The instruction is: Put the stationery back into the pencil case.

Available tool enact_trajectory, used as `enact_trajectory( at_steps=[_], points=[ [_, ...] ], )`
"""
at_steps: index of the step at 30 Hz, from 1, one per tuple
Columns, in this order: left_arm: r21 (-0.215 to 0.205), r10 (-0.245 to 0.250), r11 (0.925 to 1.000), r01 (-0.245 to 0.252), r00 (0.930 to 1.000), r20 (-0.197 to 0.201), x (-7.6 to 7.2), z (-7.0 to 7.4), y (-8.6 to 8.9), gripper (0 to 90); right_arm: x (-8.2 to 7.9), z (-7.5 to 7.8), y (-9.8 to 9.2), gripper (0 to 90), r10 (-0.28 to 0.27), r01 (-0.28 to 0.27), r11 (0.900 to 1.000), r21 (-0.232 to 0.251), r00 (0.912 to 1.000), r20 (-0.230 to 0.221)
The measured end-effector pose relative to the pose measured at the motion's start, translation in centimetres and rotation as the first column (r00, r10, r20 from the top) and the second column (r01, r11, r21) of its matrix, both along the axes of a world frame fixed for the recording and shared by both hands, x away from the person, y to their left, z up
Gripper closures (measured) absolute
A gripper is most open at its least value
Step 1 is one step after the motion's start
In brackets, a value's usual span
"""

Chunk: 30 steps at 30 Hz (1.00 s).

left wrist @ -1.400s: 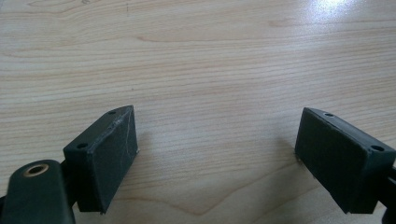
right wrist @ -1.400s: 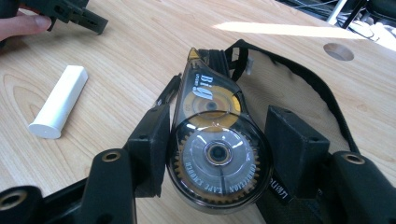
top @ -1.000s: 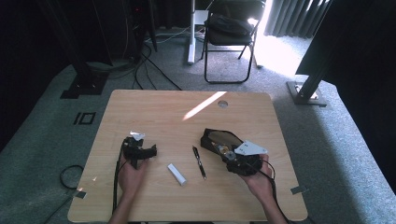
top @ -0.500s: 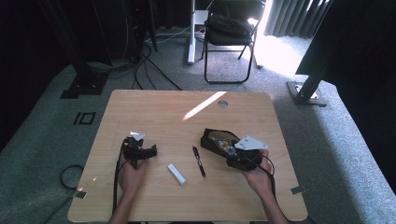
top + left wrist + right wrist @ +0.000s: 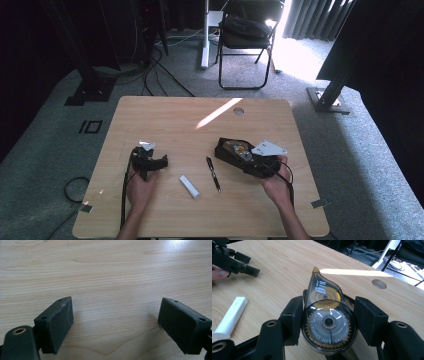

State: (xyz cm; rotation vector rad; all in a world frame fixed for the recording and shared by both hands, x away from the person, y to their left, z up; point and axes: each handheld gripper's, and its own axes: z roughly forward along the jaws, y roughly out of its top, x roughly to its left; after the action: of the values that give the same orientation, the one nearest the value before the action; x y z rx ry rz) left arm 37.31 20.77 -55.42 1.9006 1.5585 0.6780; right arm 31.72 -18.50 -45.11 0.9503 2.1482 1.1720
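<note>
Item, nearest you: your right gripper (image 5: 327,322) is clamped on a correction tape dispenser (image 5: 325,315), clear-shelled, with a yellow reel and a toothed wheel inside; both jaws press its sides, and its pointed tip aims away from you. In the high view the same right gripper (image 5: 227,150) sits at the right of the wooden table (image 5: 165,112), held in your right hand (image 5: 274,181).

Item, your left gripper (image 5: 115,320): jaws spread wide with nothing between them, only bare wood grain under them. In the high view your left hand (image 5: 141,184) holds it low over the table's left half.

Item, between the grippers: a white cap (image 5: 189,186) and a black pen (image 5: 213,173), lying apart on the table.

Item, beyond: a round cable hole (image 5: 238,111) near the far edge, then a black folding chair (image 5: 247,35) on the grey carpet.
</note>
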Motion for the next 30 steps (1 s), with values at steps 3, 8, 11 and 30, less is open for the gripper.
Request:
enact_trajectory(
  at_steps=[3, 8, 11, 30],
  points=[
    [0.0, 0.0, 1.0, 0.0, 1.0, 0.0, 0.0, 0.0, 0.0, 13.3, 0.3, 0.1, 0.0, 42.0, -0.002, 0.002, 1.0, 0.005, 1.0, 0.003],
    [0.0, 0.0, 1.0, 0.0, 1.0, 0.0, 0.0, 0.0, 0.0, 13.3, 0.6, 0.3, -0.2, 42.0, -0.009, 0.009, 1.0, 0.01, 0.9999, 0.007],
    [0.0, 0.0, 1.0, 0.0, 1.0, 0.0, 0.0, 0.0, 0.0, 13.3, 0.8, 0.3, -0.4, 42.0, -0.012, 0.012, 1.0, 0.013, 0.9999, 0.006],
    [0.0, 0.0, 1.0, 0.0, 1.0, 0.001, 0.0, 0.0, 0.0, 13.3, 2.2, -0.4, -0.9, 42.0, -0.034, 0.034, 0.999, 0.016, 0.9994, -0.011]
  ],
)
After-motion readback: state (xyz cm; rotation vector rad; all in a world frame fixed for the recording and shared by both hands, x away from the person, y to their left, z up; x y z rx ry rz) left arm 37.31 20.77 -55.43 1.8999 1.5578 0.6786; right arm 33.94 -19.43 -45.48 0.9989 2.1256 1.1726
